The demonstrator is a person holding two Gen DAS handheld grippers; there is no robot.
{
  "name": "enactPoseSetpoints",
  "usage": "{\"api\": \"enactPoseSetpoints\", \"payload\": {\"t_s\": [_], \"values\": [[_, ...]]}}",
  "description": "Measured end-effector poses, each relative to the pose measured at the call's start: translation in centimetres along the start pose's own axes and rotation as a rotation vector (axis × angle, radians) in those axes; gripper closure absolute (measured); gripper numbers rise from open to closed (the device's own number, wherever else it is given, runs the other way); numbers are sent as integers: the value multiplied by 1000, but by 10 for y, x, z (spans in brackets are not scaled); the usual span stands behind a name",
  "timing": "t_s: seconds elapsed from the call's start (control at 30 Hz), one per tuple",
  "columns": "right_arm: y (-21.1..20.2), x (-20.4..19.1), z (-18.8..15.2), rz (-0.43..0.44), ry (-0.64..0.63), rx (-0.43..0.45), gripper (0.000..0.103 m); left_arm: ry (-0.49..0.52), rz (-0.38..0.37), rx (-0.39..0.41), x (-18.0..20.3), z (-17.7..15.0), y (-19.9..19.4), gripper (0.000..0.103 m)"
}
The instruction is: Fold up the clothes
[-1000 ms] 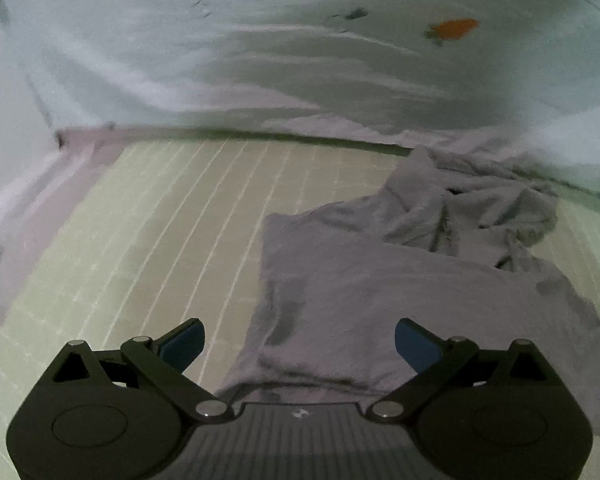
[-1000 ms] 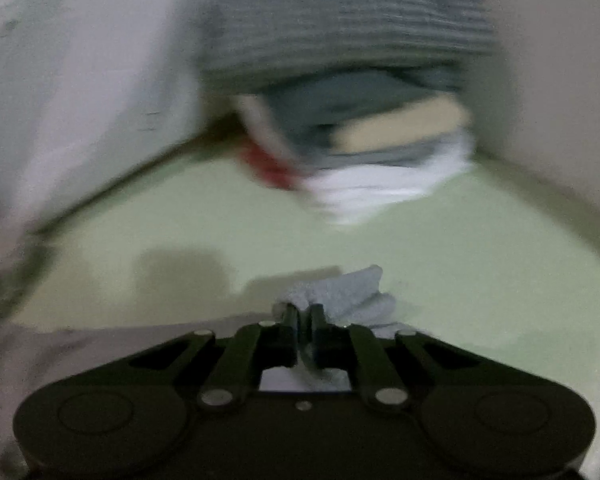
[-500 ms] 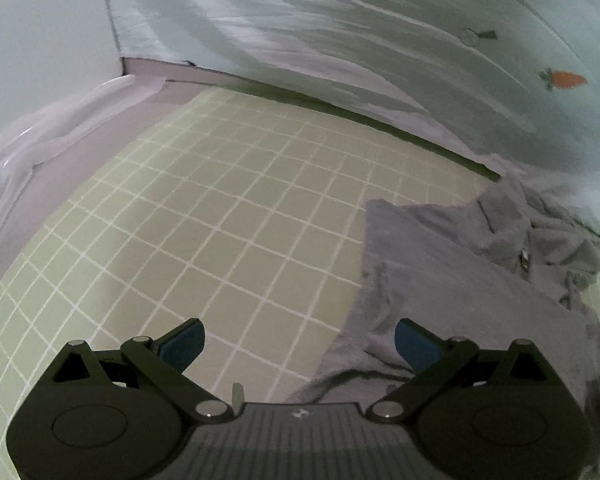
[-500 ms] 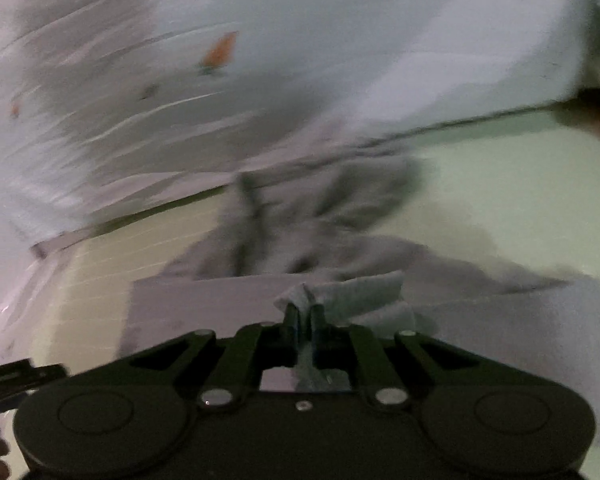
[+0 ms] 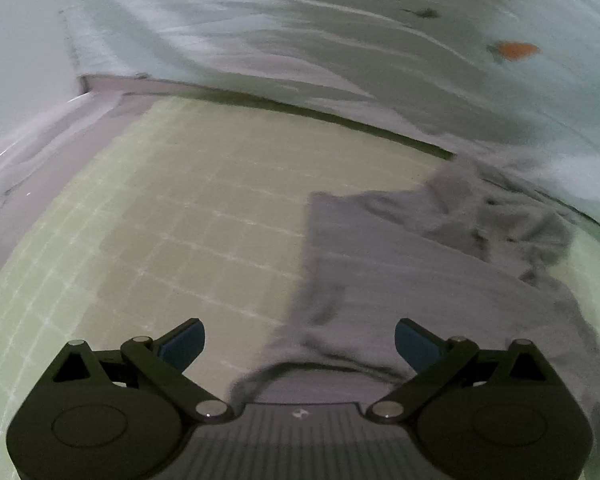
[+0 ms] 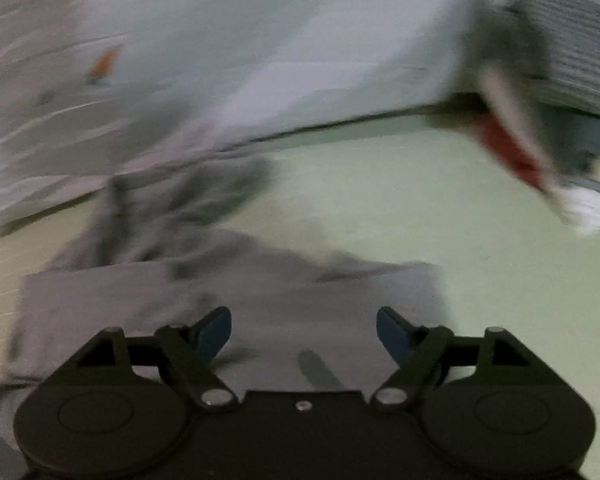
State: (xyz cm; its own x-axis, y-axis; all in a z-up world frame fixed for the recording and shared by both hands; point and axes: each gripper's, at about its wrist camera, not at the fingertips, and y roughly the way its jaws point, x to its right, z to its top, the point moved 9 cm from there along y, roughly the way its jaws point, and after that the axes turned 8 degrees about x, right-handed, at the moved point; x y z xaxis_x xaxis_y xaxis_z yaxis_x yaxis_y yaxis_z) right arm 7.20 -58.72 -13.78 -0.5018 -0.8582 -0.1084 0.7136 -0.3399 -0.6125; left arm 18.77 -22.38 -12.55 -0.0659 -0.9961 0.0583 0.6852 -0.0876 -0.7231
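Both grippers, left gripper [image 5: 300, 340] spread and right gripper [image 6: 304, 330] opening, hover empty over the grey garment [image 5: 400, 280], freeing it to lie flat.

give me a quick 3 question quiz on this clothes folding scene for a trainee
1. True or false: the right tool is pinching the grey garment.
2. What lies at the far right in the right wrist view? A) a stack of folded clothes B) a laundry basket C) a pair of shoes
3. Fill in: the garment lies on a green mat marked with a white ____.

Key
1. False. Its jaws are opening, with no cloth between the pads.
2. A, the stack of folded clothes.
3. Grid.
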Motion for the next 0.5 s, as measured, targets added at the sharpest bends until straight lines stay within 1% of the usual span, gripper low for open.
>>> {"api": "enactPoseSetpoints", "payload": {"t_s": [0.17, 0.23, 0.33, 0.4, 0.43, 0.5], "values": [[-3, 66, -13, -116, 145, -8, 22, 102, -121, 1, 69, -2, 2, 3], [-3, 85, -18, -141, 188, -14, 22, 129, -192, -5, 98, -6, 4, 3], [-4, 108, -24, -170, 228, -24, 22, 160, -295, -46, 134, -18, 11, 9], [-2, 120, -29, -179, 254, -33, 22, 183, -344, -98, 153, -28, 20, 19], [0, 124, -31, -183, 269, -39, 22, 192, -350, -124, 159, -33, 25, 23], [8, 129, -35, -190, 293, -53, 22, 209, -357, -174, 169, -44, 34, 35]]}}
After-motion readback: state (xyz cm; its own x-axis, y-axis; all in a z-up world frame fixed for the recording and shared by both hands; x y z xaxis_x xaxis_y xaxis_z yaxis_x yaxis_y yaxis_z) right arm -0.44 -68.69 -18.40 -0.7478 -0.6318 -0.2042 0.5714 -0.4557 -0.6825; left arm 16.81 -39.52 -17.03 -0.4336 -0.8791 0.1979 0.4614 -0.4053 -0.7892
